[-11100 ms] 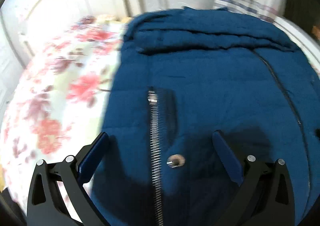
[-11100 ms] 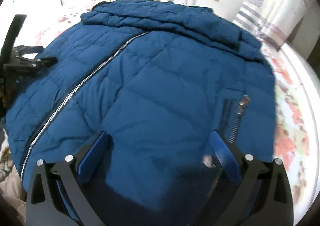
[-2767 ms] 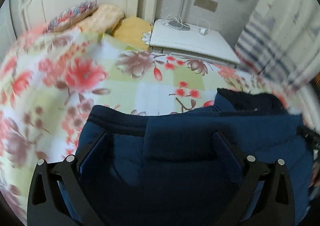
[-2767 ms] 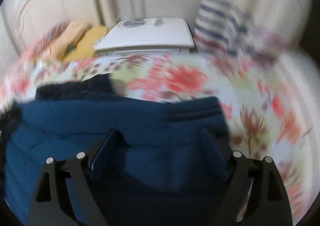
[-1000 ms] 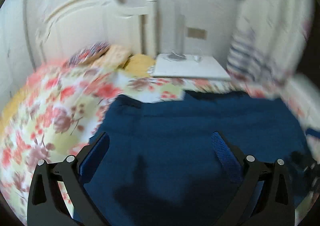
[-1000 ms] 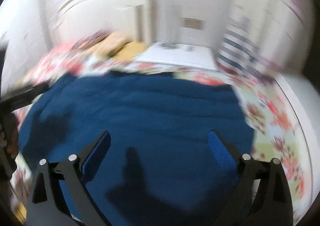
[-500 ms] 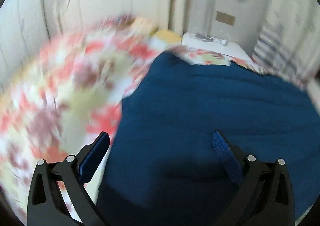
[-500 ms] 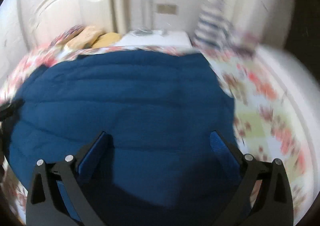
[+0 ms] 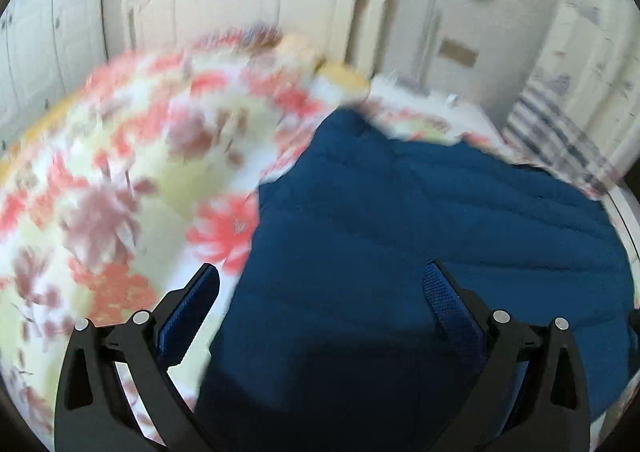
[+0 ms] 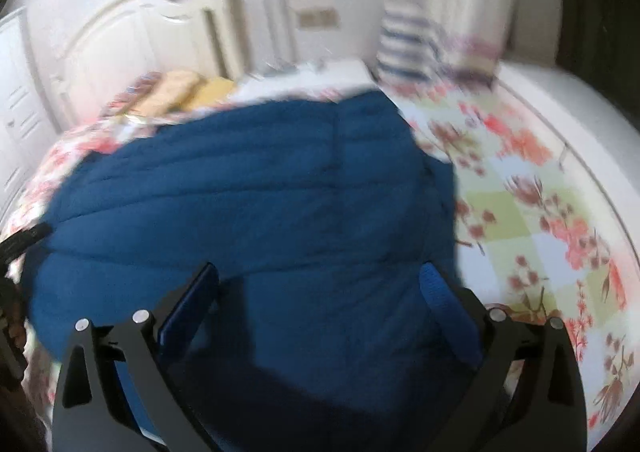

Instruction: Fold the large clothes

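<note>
Both the left gripper (image 9: 320, 284) and right gripper (image 10: 319, 282) gape wide, holding nothing, above the folded blue jacket (image 10: 248, 204) on the floral bedspread (image 9: 120, 172).

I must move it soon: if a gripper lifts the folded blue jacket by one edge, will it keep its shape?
Probably not. The blue jacket looks puffy and quilted, so its layers would likely sag and unfold. It seems light for its bulk. Pushed across the floral bedspread, it may bunch up.
</note>
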The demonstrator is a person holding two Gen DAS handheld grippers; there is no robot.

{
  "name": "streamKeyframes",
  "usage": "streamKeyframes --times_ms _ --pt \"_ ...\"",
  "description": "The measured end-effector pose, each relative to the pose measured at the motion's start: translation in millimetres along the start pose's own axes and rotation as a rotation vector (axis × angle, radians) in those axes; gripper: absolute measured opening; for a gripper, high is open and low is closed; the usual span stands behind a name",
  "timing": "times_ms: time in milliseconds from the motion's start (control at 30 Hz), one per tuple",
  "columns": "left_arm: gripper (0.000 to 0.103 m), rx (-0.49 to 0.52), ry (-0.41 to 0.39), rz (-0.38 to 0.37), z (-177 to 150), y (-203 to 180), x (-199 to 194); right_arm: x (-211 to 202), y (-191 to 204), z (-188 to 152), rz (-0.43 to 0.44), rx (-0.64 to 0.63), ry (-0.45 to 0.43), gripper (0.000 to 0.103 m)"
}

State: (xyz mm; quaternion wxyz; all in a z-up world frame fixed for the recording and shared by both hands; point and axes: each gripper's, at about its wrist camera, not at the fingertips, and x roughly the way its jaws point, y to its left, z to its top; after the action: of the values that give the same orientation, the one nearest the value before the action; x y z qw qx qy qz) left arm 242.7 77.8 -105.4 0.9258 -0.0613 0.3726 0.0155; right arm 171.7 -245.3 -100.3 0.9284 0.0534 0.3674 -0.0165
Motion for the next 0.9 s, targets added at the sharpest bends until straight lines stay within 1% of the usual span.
streamKeyframes --times_ms 33,100,133,167,233,267,300,333,367,400,467,533,600,667,767,800,833,900 --pt "0.098 0.027 -0.021 -0.016 -1 -12 -10 -6 14 -2 0.007 -0.044 -0.013 0.100" --pt "0.098 0.129 -0.061 -0.054 -7 -46 -28 -13 45 -6 0.025 -0.144 -0.028 0.100" --pt "0.098 0.176 -0.073 -0.060 -11 -61 -32 -13 63 -9 0.036 -0.201 -0.028 0.100" --pt "0.098 0.224 -0.076 -0.062 -16 -76 -33 -11 72 -10 0.038 -0.237 -0.022 0.100" --pt "0.098 0.323 -0.044 -0.054 -32 -103 -22 4 94 -22 0.002 -0.327 0.007 0.100" --pt "0.098 0.361 -0.030 -0.022 -42 -112 -12 9 95 -25 -0.011 -0.328 0.009 0.100" --pt "0.099 0.369 -0.041 -0.004 -47 -113 -8 12 90 -26 0.007 -0.306 0.015 0.100" --pt "0.099 0.357 -0.047 -0.024 -50 -109 -5 13 84 -25 0.031 -0.286 0.020 0.100" --pt "0.099 0.335 -0.033 -0.049 -50 -103 -4 12 78 -23 0.027 -0.283 0.022 0.100" --pt "0.099 0.322 -0.020 -0.055 -48 -97 -4 11 73 -21 0.017 -0.274 0.023 0.100" --pt "0.099 0.308 0.000 -0.030 -46 -80 -6 5 53 -17 0.009 -0.215 0.020 0.100" --pt "0.099 0.275 0.006 0.005 -47 -63 -11 0 23 -16 -0.036 -0.135 0.014 0.100" --pt "0.099 0.237 0.018 0.029 -51 -41 -16 -2 -10 -19 -0.060 -0.043 0.022 0.100" --pt "0.099 0.219 0.020 0.048 -52 -26 -18 -1 -46 -24 -0.041 0.073 0.029 0.100" --pt "0.099 0.182 0.034 0.010 -55 -8 -17 1 -66 -35 -0.020 0.119 0.033 0.100" --pt "0.099 0.180 0.030 0.005 -57 -6 -16 3 -72 -38 0.014 0.154 0.041 0.100" --pt "0.099 0.184 0.029 0.010 -56 -7 -16 4 -75 -39 0.028 0.170 0.046 0.100" --pt "0.099 0.194 0.027 0.026 -57 -9 -17 3 -74 -39 0.018 0.159 0.049 0.100"
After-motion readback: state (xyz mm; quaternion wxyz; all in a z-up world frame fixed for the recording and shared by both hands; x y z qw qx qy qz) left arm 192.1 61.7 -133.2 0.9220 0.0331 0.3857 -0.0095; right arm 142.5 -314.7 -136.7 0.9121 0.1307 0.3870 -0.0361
